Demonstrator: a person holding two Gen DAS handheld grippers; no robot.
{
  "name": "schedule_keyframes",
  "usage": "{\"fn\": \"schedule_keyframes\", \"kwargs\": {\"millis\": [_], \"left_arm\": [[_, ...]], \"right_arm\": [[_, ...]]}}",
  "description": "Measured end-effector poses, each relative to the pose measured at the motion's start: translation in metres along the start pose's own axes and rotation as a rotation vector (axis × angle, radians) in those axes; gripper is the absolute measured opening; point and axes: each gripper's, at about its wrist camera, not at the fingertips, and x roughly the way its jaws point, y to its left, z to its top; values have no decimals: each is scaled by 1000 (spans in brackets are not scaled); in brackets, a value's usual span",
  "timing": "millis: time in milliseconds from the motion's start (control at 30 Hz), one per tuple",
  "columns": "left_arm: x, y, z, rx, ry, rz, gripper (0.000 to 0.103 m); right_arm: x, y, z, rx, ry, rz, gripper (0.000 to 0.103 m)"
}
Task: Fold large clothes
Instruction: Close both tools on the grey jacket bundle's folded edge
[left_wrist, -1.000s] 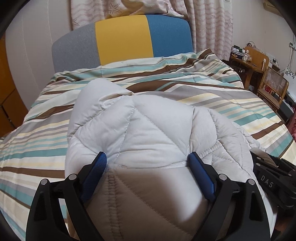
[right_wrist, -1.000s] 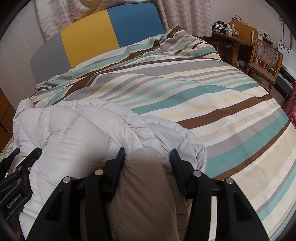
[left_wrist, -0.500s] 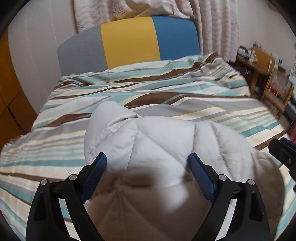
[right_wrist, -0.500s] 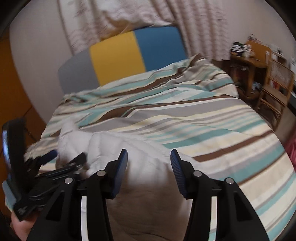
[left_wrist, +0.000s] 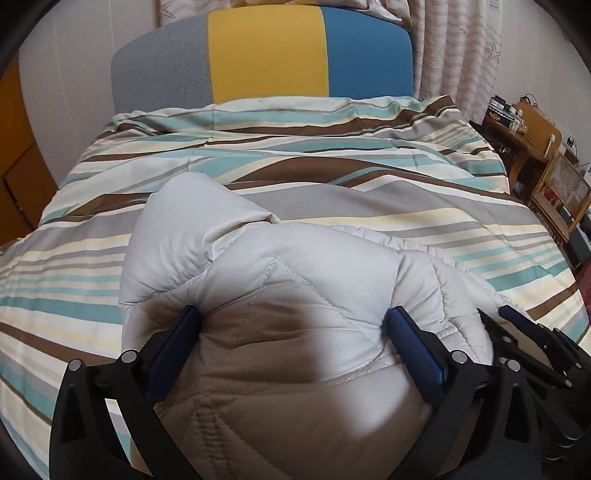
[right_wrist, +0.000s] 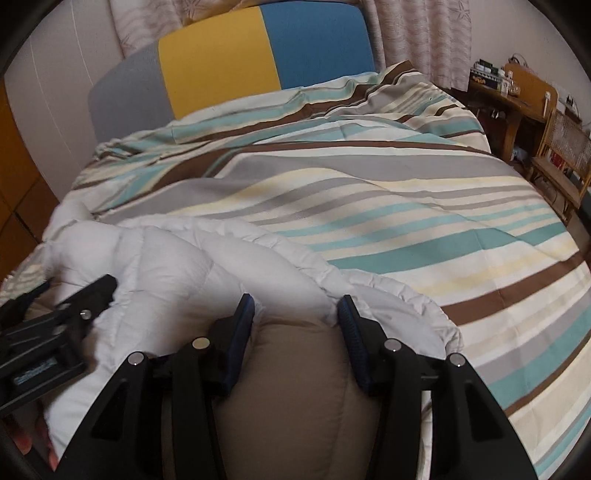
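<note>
A puffy light-grey quilted jacket (left_wrist: 277, 258) with a tan lining lies bunched on the striped bed. My left gripper (left_wrist: 293, 314) straddles a thick fold of it. Its jaws are opening wide and the fabric bulges between the blue pads (left_wrist: 410, 343). My right gripper (right_wrist: 296, 301) is shut on a narrower fold, with the tan lining (right_wrist: 295, 369) squeezed between its pads. The jacket (right_wrist: 177, 266) spreads left from there to the left gripper (right_wrist: 74, 314). In the left wrist view the right gripper (left_wrist: 517, 332) shows at the right edge.
The jacket rests on a striped duvet (left_wrist: 332, 166) that covers the bed. Behind it stands a grey, yellow and blue headboard (left_wrist: 266, 51), with curtains further back. A wooden desk (left_wrist: 528, 133) and a cane chair (left_wrist: 561, 192) stand to the right. Orange cabinets (left_wrist: 14, 147) line the left.
The left jaws have spread a little wider around the jacket fold. Both grippers shifted across the bed with the jacket, and the right gripper swung up and back down beside the left.
</note>
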Motion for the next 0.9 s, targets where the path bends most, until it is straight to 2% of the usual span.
{"fn": "schedule_keyframes", "kwargs": {"millis": [100, 233, 267, 367, 500, 633, 733, 800, 900], "left_arm": [[-19, -3, -7, 52, 2, 16, 100], [-51, 1, -26, 72, -58, 10, 100], [-51, 0, -31, 79, -76, 14, 100], [-29, 1, -32, 60, -31, -8, 100], [-13, 0, -34, 53, -53, -20, 100], [-14, 2, -38, 49, -67, -26, 100], [-26, 2, -40, 61, -76, -9, 100], [-38, 5, -43, 57, -74, -26, 100], [-66, 16, -53, 27, -99, -61, 100]], "right_arm": [[1, 0, -4, -8, -21, -12, 47], [0, -4, -5, 5, -28, 7, 47], [-1, -4, -6, 4, -32, 8, 47], [-7, -2, -7, 4, -52, -3, 47], [-8, -5, -7, 24, -58, -7, 47], [-12, -1, -8, 8, -68, -21, 47], [-26, -3, -13, 6, -124, -1, 50], [-49, -9, -20, 16, -200, 48, 55], [-77, -17, -31, 35, -243, 42, 56]]}}
